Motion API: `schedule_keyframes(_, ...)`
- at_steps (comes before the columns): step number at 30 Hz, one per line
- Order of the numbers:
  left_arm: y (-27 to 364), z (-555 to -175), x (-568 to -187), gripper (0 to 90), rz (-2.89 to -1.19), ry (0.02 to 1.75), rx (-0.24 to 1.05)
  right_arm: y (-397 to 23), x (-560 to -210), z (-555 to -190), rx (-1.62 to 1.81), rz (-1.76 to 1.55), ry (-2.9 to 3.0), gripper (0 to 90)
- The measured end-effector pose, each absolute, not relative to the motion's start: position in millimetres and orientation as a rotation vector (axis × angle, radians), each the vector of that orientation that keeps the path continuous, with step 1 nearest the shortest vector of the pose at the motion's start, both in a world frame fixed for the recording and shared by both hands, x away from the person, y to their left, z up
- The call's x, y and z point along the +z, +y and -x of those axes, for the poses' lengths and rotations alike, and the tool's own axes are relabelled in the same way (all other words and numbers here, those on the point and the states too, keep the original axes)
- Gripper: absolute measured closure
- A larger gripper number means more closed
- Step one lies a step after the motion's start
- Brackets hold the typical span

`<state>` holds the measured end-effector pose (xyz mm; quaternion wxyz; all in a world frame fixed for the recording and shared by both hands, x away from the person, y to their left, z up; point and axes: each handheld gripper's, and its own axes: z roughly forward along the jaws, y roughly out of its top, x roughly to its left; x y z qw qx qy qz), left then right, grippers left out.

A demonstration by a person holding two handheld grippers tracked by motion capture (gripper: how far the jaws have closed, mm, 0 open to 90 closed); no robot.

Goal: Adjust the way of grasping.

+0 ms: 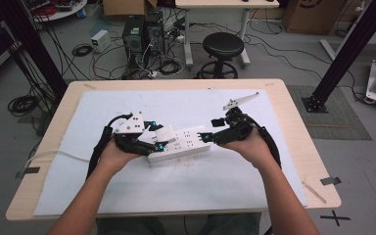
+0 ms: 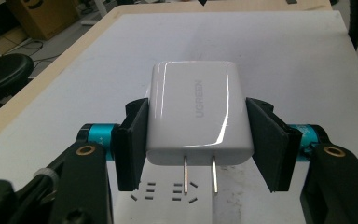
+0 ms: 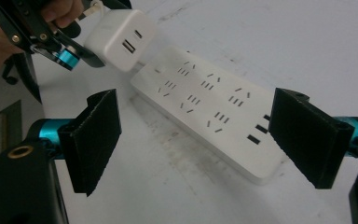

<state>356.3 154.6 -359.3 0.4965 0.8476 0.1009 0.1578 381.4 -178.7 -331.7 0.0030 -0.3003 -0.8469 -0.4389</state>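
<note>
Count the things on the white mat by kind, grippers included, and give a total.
Chargers: 1, the white charger
Power strips: 1, the power strip
Grippers: 2, the left gripper and the right gripper
Total: 4

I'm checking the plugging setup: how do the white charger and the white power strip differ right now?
The charger is a small rounded block; the power strip is long and flat. The charger is clamped in the left gripper, prongs above the sockets; the power strip lies on the table sheet, ahead of the open right gripper. The charger has two prongs; the power strip has rows of slots. Both are white plastic.
</note>
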Motion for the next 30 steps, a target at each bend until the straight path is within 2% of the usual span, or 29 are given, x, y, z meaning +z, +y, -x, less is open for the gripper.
schedule_keyframes(18,133,-342,-375,42.5,-2.024,0.074,0.504,-144,-360,-386,-1.352,0.899,-2.42,17.3)
schedule_keyframes(30,127,-336,-376,42.5,-2.001,0.029,0.55,-133,-368,-390,-1.386,0.885,-2.281,17.4)
